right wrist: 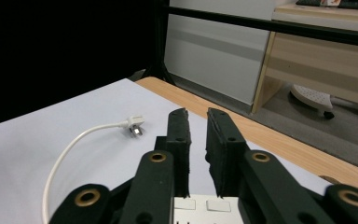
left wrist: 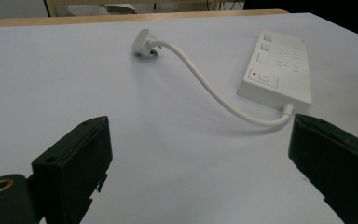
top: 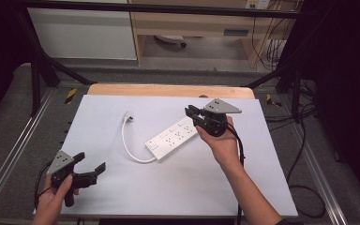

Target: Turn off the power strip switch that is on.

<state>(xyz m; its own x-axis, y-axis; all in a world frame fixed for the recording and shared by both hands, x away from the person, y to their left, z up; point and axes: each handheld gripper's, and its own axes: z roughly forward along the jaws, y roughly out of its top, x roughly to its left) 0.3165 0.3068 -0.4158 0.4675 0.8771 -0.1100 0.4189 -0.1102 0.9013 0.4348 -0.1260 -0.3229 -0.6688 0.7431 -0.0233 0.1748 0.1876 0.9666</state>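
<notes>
Left gripper [top: 90,161] jaws wide apart, empty; right gripper [top: 191,112] jaws nearly closed, empty, above white power strip [top: 173,138].

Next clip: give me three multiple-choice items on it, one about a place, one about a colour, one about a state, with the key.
1. Where is the plug relative to the power strip in the high view?
A. to its left, farther from the person
B. to its right
C. on top of it

2. What colour is the strip's cord?
A. black
B. white
C. red

3. How do the left tool's jaws stand?
A. closed on the cord
B. closed on nothing
C. wide open

Key: 1 A, the plug lies on the table up and left of the strip. 2 B, cord, plug and strip are all white. 3 C, the left gripper view shows its jaws far apart with nothing between them.
</notes>
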